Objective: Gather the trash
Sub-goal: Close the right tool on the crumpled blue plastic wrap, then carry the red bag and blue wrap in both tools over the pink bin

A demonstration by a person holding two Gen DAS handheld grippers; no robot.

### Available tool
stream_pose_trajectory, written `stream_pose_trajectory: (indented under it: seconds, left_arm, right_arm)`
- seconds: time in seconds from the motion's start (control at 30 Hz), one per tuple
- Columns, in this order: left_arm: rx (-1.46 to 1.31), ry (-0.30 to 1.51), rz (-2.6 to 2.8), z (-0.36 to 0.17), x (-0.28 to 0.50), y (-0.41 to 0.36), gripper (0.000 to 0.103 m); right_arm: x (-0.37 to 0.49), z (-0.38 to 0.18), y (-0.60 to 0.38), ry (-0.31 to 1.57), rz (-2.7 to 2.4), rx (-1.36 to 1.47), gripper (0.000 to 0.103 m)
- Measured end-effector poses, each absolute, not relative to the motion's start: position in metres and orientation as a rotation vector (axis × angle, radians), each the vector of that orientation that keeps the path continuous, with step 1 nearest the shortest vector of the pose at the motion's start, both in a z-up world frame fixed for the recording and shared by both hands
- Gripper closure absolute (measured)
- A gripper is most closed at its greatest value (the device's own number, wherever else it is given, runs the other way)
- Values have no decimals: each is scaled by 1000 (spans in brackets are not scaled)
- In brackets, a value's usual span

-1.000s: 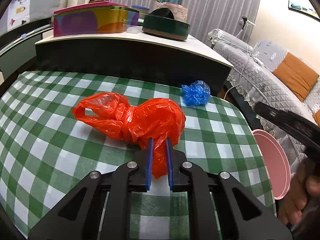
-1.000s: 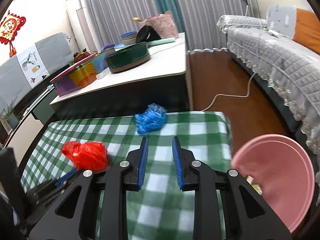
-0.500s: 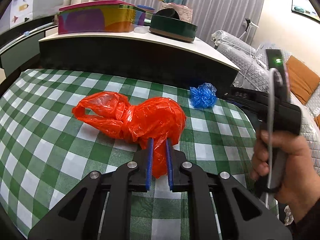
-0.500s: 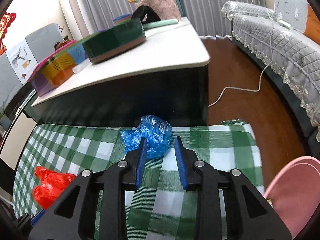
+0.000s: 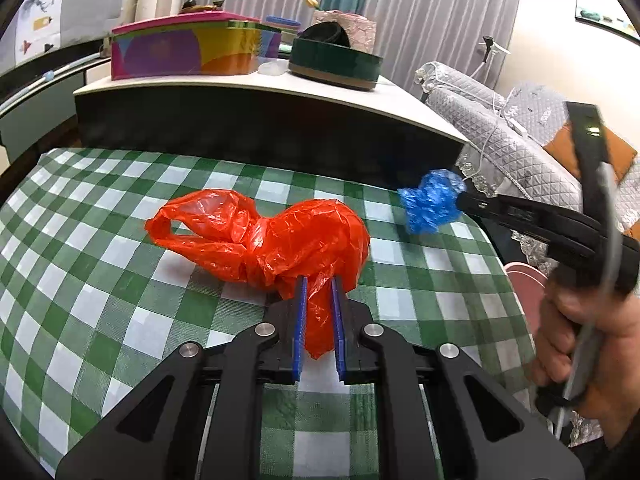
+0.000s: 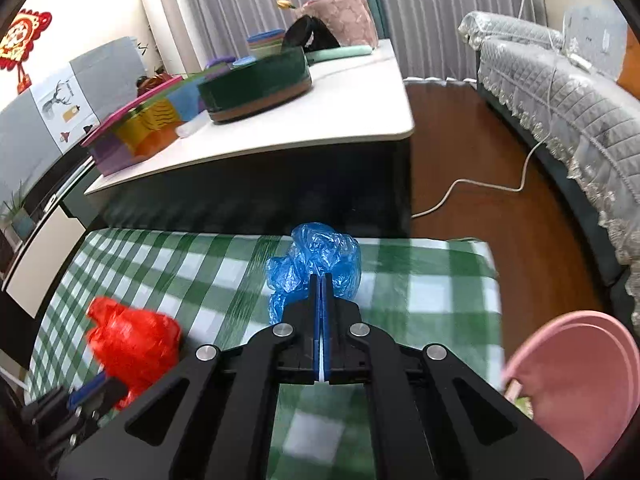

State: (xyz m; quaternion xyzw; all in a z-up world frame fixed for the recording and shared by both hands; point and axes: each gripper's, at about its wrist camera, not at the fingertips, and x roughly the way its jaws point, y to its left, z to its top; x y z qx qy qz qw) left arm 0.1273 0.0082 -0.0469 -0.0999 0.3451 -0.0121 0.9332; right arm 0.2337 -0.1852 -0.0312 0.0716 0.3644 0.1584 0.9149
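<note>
A crumpled red plastic bag [image 5: 276,240] lies on the green-checked tablecloth [image 5: 100,232], and my left gripper [image 5: 318,284] is shut on its near tail. The same red plastic bag [image 6: 132,340] shows at the lower left of the right wrist view. A small blue plastic bag [image 6: 316,260] sits near the cloth's far right corner. My right gripper [image 6: 321,280] has its jaws pressed together on the near edge of that blue plastic bag [image 5: 432,200]. A person's hand [image 5: 588,344] holds the right gripper's handle.
A pink bin [image 6: 576,384] stands off the table's right edge, with a scrap inside its rim. Behind the cloth rises a dark counter [image 5: 256,128] bearing a colourful box [image 5: 184,50] and a green round tin [image 5: 334,62]. A grey quilted sofa [image 6: 560,92] and a white cable [image 6: 480,188] lie to the right.
My right gripper reached forward over the cloth to the blue bag, straddled it with open jaws, then closed on it. The left gripper kept its hold on the red bag.
</note>
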Motion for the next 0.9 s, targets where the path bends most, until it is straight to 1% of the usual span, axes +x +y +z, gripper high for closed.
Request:
stream_pose_trajectory:
  seconds: [0.4, 0.63, 0.73, 0.9]
  left_arm:
    - [-186, 682, -51, -36, 104, 1, 92]
    - [-166, 669, -87, -29, 89, -7, 92]
    - [-165, 667, -100, -26, 84, -11, 92]
    - [-129, 652, -127, -20, 76, -25, 92]
  right_arm:
    - [141, 9, -214, 710, 277, 81, 102]
    - [92, 39, -235, 640, 261, 57, 102]
    - [79, 42, -246, 612, 244, 71, 102]
    - [64, 30, -260, 604, 222, 103, 102]
